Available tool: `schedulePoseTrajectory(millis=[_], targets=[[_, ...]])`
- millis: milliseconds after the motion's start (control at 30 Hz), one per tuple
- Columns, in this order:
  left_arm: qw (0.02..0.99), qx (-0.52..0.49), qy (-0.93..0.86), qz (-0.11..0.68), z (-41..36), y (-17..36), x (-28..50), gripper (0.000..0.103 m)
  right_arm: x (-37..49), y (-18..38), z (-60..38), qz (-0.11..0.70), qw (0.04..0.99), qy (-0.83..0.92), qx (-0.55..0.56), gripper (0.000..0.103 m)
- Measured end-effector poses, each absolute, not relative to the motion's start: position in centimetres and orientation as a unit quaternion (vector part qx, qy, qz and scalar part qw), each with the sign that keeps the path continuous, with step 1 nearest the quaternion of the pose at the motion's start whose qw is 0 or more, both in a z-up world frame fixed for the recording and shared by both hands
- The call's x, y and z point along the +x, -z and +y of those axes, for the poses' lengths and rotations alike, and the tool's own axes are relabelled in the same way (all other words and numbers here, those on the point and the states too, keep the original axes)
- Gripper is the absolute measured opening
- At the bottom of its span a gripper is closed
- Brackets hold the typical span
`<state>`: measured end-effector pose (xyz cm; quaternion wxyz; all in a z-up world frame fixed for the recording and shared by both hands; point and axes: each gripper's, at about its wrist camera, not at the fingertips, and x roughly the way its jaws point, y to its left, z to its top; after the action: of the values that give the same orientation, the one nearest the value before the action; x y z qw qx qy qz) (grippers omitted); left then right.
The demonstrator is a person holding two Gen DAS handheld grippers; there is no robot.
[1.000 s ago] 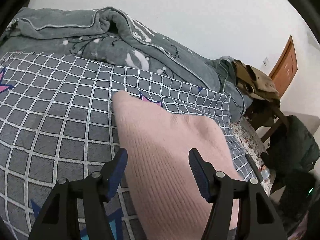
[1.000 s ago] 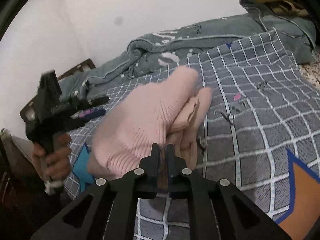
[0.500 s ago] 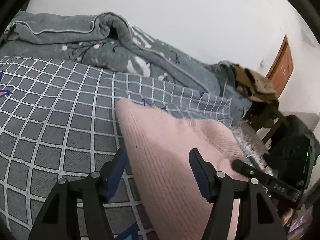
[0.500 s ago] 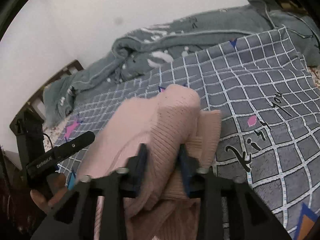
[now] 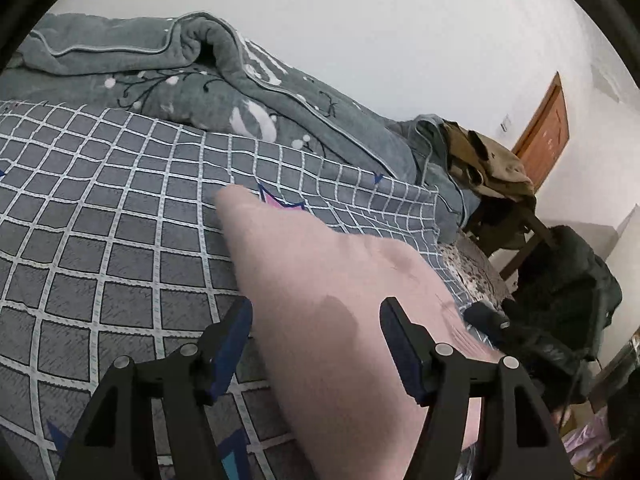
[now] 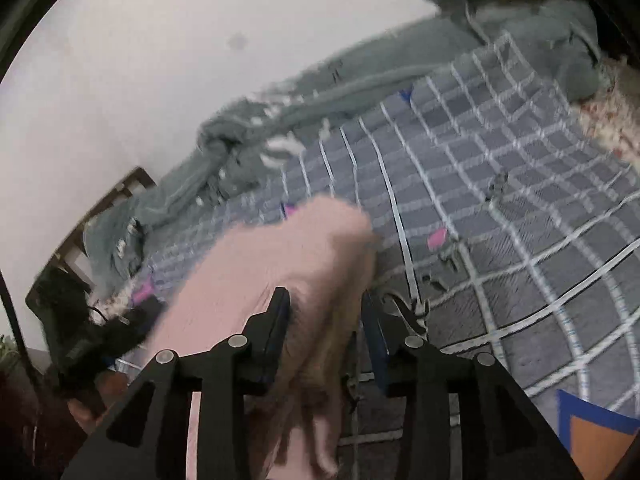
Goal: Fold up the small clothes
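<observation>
Pink knit sweater (image 5: 320, 292) lies folded, ribbed, on the checked bedspread (image 5: 100, 208). My left claw (image 5: 316, 344) released; right claw (image 6: 324, 320) opening, sweater fold between.

No readable text in either view. The checked bedspread (image 6: 520, 208) carries some dark script-like marks near the pink garment (image 6: 256, 280), but motion blur makes them illegible. White markings on the grey blanket (image 5: 240, 92) are pattern, not letters.

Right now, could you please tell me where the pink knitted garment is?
In both wrist views the pink knitted garment lies on the grey checked bedspread, in front of the rumpled grey blanket.
</observation>
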<state>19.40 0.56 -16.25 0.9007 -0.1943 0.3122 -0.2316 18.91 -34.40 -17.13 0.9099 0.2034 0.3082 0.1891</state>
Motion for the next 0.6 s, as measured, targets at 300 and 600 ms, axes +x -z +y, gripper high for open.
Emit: schedulePoseTrajectory(millis=[300,600], targets=[[0.899,-0.182,0.236,0.32,0.0,16.5,18.9,0.065,17.1,18.8,-29.7,0.333,0.916,-0.186,0.124,0.02],[0.888,-0.207,0.252,0.323,1.6,16.4,18.2,0.066,17.0,20.6,-32.3,0.353,0.911,-0.139,0.161,0.011]])
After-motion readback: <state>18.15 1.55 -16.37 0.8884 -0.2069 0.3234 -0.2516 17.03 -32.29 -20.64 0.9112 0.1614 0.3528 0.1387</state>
